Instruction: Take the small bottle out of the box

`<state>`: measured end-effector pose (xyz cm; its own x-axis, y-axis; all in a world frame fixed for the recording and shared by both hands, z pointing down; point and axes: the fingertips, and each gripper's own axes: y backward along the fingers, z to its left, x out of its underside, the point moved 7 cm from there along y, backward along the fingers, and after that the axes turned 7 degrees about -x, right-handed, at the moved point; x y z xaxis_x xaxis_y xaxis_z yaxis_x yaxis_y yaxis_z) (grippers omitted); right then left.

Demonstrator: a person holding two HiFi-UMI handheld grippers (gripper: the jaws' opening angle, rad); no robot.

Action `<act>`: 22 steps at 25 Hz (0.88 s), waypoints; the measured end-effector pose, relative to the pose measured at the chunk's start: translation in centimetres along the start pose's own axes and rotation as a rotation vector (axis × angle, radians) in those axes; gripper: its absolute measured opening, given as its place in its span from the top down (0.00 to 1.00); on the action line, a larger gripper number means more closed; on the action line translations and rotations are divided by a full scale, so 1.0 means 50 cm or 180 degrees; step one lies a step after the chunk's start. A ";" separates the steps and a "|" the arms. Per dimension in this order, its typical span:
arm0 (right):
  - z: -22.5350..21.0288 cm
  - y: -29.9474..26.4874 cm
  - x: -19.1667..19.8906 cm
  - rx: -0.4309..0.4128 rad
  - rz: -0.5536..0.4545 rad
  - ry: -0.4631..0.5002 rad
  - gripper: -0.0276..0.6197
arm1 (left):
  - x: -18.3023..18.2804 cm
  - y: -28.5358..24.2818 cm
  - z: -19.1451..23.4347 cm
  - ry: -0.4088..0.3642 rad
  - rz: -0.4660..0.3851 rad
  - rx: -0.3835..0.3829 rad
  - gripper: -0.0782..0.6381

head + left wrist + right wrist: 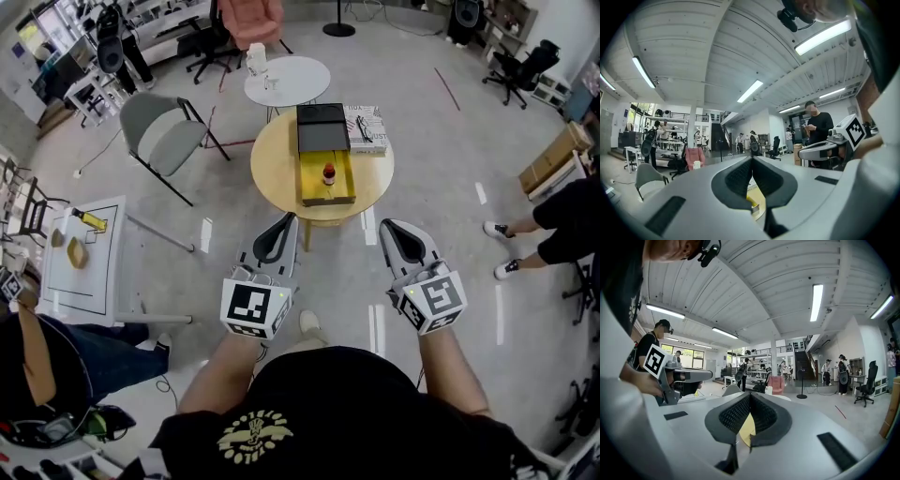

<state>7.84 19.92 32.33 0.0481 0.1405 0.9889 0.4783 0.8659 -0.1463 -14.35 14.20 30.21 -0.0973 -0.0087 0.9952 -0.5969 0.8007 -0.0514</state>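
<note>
Bright, even indoor light throughout. It comes from long white ceiling strip lights (824,36), which are blown out to pure white at the upper right of the left gripper view and the upper centre of the right gripper view. In the head view, the pale grey floor (441,131) carries only a soft, faint shadow under the round yellow wooden table (375,178), and lines bend toward the edges. Both gripper views bulge strongly, with black corners. The pale grey left gripper (751,161) and right gripper (749,397) look slightly soft across the lower frame.

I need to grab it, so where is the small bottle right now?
Head view: the small bottle stands inside the yellow box on the round table, centre, in front of the black lid.
</note>
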 end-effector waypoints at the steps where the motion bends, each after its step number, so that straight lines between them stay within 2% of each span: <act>1: -0.004 -0.014 -0.001 0.0014 -0.0002 0.0000 0.93 | 0.003 -0.008 0.012 0.0008 0.0009 0.0002 0.87; 12: 0.008 -0.155 -0.032 0.0086 0.0018 0.0082 0.93 | 0.006 -0.080 0.144 0.0044 -0.0036 0.0105 0.87; 18: 0.017 -0.170 -0.035 0.0142 0.0073 0.0151 0.93 | -0.006 -0.105 0.163 0.0073 -0.0167 0.0233 0.87; 22: 0.000 -0.167 -0.040 0.0289 0.0050 0.0051 0.93 | -0.002 -0.118 0.168 0.0074 -0.0169 0.0269 0.87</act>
<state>3.73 12.40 31.59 0.0693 0.1474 0.9866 0.3961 0.9037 -0.1628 -17.52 4.43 29.70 -0.0457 -0.0351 0.9983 -0.6658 0.7461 -0.0043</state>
